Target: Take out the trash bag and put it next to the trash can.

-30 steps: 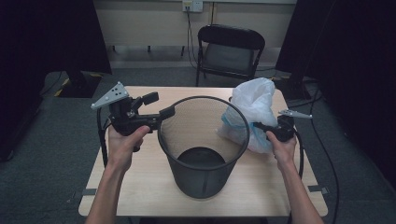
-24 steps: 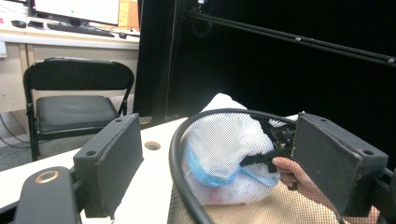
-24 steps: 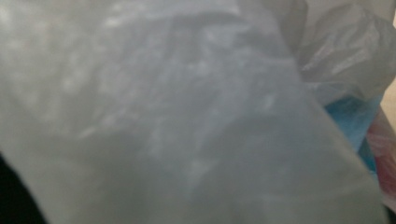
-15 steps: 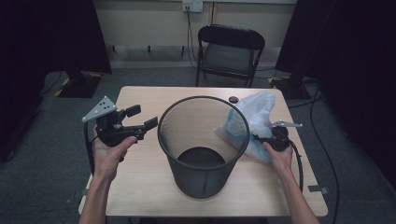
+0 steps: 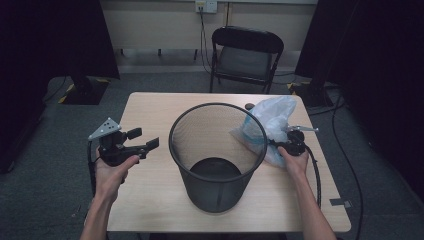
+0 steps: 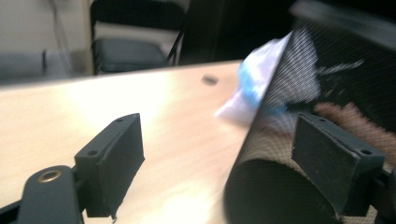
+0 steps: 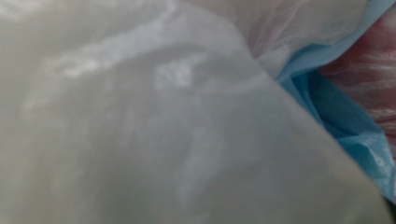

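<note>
Bag: a translucent white plastic bag with pale blue folds, crumpled and puffed up, sits on the right half of the surface, pressed against the outside of the bin's right rim.
Bag up close: in the right gripper view the white film is pressed right against the lens; a blue fold runs down the right edge, with something reddish behind it at the far right that is too blurred to name.
Bin: a black wire-mesh wastebasket stands upright at the middle of the surface, mouth open, its solid dark bottom visible through the mesh.
Surface: a light wood-grain table; a small dark round object lies near its far edge, just behind the bag.
Left gripper: the left gripper is held at the surface's left edge, apart from the bin, its jaws pointing toward it; the left gripper view shows the jaws spread wide with nothing between them, the bin's mesh wall behind the right-hand jaw.
Right gripper: the right gripper reaches into the bag's lower folds beside the bin; plastic hides its jaws, so I cannot tell whether they are closed on the bag.
Obstruction: the bin stands between the two grippers.
Background: a black folding chair stands on grey carpet beyond the surface.
</note>
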### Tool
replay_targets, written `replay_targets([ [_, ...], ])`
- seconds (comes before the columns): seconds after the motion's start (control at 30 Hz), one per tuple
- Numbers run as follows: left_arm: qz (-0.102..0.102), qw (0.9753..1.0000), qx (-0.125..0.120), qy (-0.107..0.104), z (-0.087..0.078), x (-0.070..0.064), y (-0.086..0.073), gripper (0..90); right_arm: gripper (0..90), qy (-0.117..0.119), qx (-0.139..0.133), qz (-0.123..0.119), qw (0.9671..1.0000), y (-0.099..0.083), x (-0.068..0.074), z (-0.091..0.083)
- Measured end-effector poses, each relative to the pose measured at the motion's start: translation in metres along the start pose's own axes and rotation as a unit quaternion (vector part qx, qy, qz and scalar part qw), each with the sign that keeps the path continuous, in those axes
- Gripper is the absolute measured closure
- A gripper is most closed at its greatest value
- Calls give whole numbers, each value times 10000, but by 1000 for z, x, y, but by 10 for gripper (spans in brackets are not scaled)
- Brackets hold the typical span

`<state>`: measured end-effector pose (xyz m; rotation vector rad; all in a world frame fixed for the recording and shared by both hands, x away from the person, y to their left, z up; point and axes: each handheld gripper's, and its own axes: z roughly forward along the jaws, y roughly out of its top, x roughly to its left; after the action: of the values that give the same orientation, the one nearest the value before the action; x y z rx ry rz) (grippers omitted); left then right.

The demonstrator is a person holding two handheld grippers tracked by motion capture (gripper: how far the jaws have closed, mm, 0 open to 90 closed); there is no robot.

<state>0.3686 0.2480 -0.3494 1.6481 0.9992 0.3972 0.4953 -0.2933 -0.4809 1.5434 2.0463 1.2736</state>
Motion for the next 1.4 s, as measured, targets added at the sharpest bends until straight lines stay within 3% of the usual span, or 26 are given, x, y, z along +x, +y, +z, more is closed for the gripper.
replay_targets([
  [0.13, -113, 9993, 341, 47, 11, 7, -17, 172, 810, -116, -19, -24, 9999, 3, 0, 5],
  [0.3, -196, 9976, 655, 90, 24, 7, -42, 195, 749, -312, -68, -51, 9995, 11, 1, 9],
  [0.4, -88, 9933, 1151, 105, 34, 8, -61, 201, 674, -311, -101, -91, 9994, 17, 3, 10],
  [0.5, -167, 9912, 1306, 112, 41, 8, -79, 199, 535, -236, -140, -24, 9996, 20, 5, 6],
  [0.6, -174, 9873, 1570, 177, 48, 8, -95, 196, 473, -118, -175, 48, 9998, 21, 5, 2],
  [0.67, -101, 9834, 1787, 309, 54, 5, -103, 196, 420, -82, -226, 72, 9997, 22, 6, -2],
  [0.73, -78, 9812, 1907, 289, 58, 3, -109, 196, 372, -70, -231, 78, 9997, 24, 8, -6],
  [0.8, -8, 9813, 1888, 388, 60, 1, -115, 196, 327, -37, -277, 98, 9996, 25, 10, -9],
  [0.9, 67, 9768, 2072, 537, 63, 2, -124, 196, 287, -13, -277, 20, 9996, 25, 14, -14],
  [0.97, 0, 9758, 2104, 600, 65, 3, -130, 196, 248, -20, -286, 15, 9996, 26, 17, -18],
  [1.03, 144, 9754, 2103, 645, 65, 3, -131, 191, 230, -40, -307, 10, 9995, 26, 19, -23],
  [1.13, 179, 9764, 2043, 682, 67, 2, -133, 178, 191, -72, -340, -40, 9994, 27, 21, -31],
  [1.2, 383, 9763, 1993, 751, 68, 1, -136, 157, 169, -120, -335, -63, 9993, 27, 22, -36],
  [1.27, 845, 9721, 1994, 898, 71, -3, -139, 154, 167, -108, -373, -78, 9992, 27, 23, -41],
  [1.3, 819, 9733, 1960, 870, 72, -3, -140, 130, 158, -84, -388, -52, 9992, 26, 23, -44],
  [1.4, 821, 9731, 1962, 884, 72, -3, -140, 117, 156, -66, -396, -41, 9992, 21, 25, -49],
])
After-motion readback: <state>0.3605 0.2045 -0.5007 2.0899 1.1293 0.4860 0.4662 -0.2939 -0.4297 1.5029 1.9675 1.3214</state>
